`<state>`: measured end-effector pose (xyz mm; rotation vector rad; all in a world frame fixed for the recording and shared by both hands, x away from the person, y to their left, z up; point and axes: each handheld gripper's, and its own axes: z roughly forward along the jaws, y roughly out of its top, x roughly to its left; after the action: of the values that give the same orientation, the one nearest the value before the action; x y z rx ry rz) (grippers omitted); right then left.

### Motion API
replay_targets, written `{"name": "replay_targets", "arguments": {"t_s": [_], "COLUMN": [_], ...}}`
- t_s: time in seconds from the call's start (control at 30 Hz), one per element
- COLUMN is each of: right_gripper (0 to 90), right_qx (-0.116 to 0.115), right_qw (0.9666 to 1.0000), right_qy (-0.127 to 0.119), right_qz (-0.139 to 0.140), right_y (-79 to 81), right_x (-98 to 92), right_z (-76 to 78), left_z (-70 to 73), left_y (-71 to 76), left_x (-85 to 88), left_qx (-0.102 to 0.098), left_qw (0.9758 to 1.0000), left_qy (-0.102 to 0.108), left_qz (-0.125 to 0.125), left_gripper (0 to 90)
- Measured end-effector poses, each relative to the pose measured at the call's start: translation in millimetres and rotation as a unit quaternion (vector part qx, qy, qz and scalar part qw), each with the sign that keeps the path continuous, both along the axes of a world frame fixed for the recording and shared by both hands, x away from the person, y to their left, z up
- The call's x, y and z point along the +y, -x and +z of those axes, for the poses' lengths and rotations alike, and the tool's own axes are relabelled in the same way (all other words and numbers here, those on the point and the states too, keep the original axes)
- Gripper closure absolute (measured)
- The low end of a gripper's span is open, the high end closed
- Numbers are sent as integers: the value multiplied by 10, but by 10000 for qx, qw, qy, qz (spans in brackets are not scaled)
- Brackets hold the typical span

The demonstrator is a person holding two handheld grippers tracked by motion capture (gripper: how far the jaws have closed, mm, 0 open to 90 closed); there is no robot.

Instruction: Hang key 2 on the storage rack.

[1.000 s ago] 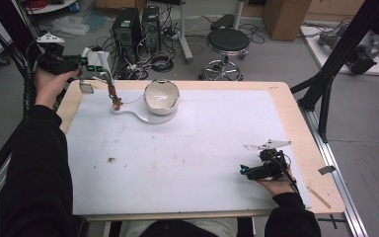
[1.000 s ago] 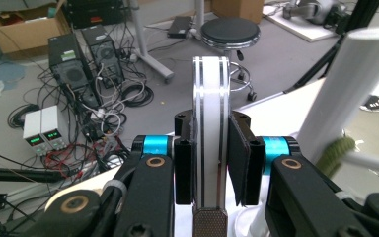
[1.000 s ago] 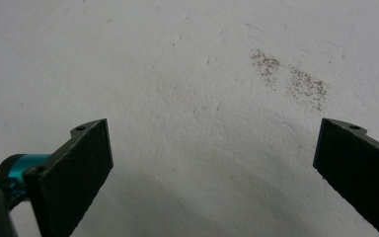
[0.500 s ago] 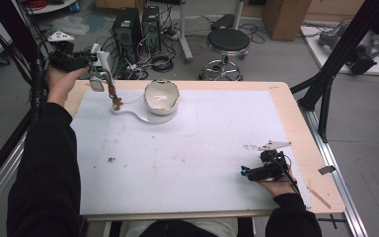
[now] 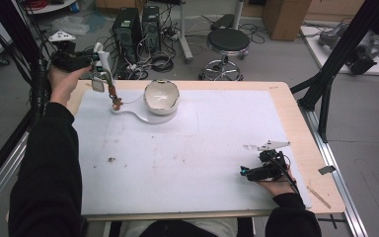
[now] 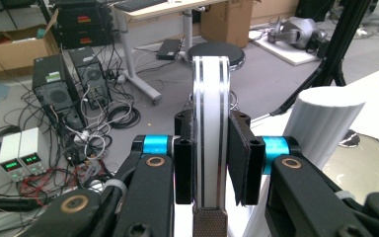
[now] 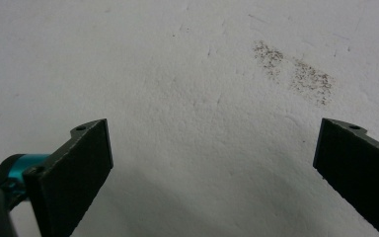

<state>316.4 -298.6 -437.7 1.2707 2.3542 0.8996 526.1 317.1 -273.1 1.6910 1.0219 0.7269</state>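
A workshop floor strewn with cables, computer towers and a round stool lies beyond a wooden table covered by a white mat.

At the table's far left corner, the left gripper is held up off the surface. In the left gripper view its 2 black jaws are clamped on a flat white strip with dark edge lines, which stands upright between the pads. A ribbed white cylinder rises just beside it on the right. From the high view, a small brown piece hangs below the gripper, touching or just above the narrow end of a white board; I cannot tell which. A white bowl sits on the board's wide end.

Well apart, near the table's front right, the right gripper rests low on the mat in the right hand. In the right gripper view its jaws stand wide apart over bare mat, with a patch of dark specks ahead. Another small dark smudge marks the mat's left side.
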Motion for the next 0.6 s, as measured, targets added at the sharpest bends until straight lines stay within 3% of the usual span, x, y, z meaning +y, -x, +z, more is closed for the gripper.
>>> {"name": "replay_targets", "arguments": {"t_s": [0.33,0.47,0.53,0.57,0.6], "right_gripper": [6,6,6,6,6], "right_qx": [37,47,28,29,24], "right_qw": [10000,10000,10000,10000,10000], "right_qy": [9,-5,-6,-1,5], "right_qz": [-20,-22,-4,5,1], "right_y": [3,4,0,0,1], "right_x": [0,3,6,7,8], "right_z": [-3,-3,-5,-5,-4], "left_z": [-44,-78,-90,-90,-85], "left_y": [-13,-1,2,6,11], "left_x": [-5,24,49,64,74], "left_qx": [208,424,611,679,731], "left_qw": [9998,9984,9966,9959,9951], "left_qy": [-1,370,559,601,666], "left_qz": [-32,-3,-2,-8,-7], "left_gripper": [745,744,740,729,656]}}
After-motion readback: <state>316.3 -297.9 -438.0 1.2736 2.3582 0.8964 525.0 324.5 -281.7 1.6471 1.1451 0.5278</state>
